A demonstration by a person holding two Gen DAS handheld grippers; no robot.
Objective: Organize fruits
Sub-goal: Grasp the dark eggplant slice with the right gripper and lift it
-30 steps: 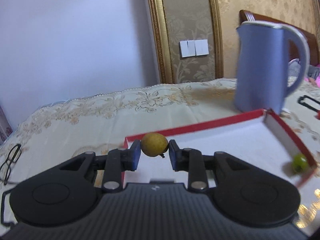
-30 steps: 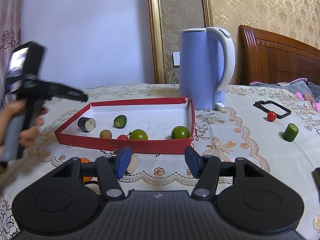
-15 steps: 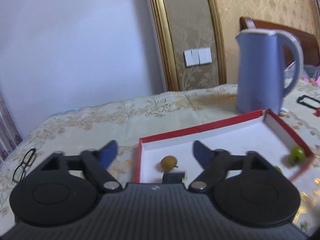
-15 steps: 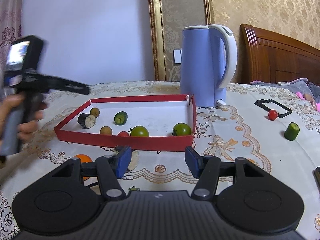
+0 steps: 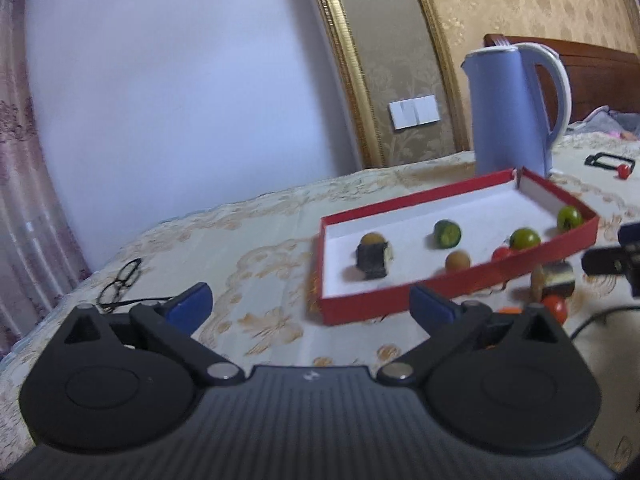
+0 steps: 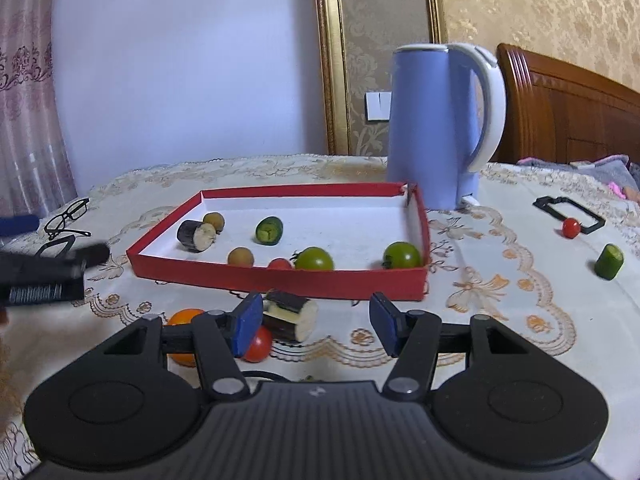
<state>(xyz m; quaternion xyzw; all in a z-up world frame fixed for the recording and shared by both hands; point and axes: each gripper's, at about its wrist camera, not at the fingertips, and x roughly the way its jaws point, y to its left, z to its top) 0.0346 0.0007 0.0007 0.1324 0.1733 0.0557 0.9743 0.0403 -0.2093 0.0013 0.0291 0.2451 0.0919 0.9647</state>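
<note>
- The right claw (image 6: pixel 314 326) hovered low over the tabletop (image 6: pixel 500 300), its blue pads apart and gripping nothing. Judging by the layout, its nearest targets were the eggplant chunk (image 6: pixel 290 316) just ahead of it and the red cherry tomato (image 6: pixel 258 344) half hidden behind its left pad. A sloppy close risked nudging the round tomato into a roll.
- An orange fruit (image 6: pixel 184 318) sat just beside that tomato, so the cluster was crowded and a pad could have pushed one piece into another.
- The left claw (image 5: pixel 310 306) had just been opening and stood spread wide, empty, short of the red tray (image 5: pixel 440 284). It and the right claw worked the same near edge, so a collision looked possible.
- Inside the tray lay an eggplant piece (image 6: pixel 194 235), two small brownish fruits, a cucumber piece (image 6: pixel 269 231), a small red tomato and two green tomatoes (image 6: pixel 402 255). Round ones could roll if the light tray were bumped.
- Farther off, a cucumber chunk (image 6: pixel 609 262) and a red tomato (image 6: pixel 571 227) remained outside, well apart from the tray.
- The blue kettle (image 6: pixel 436 128) stood just behind the tray's far corner, and a careless reach could strike it.
</note>
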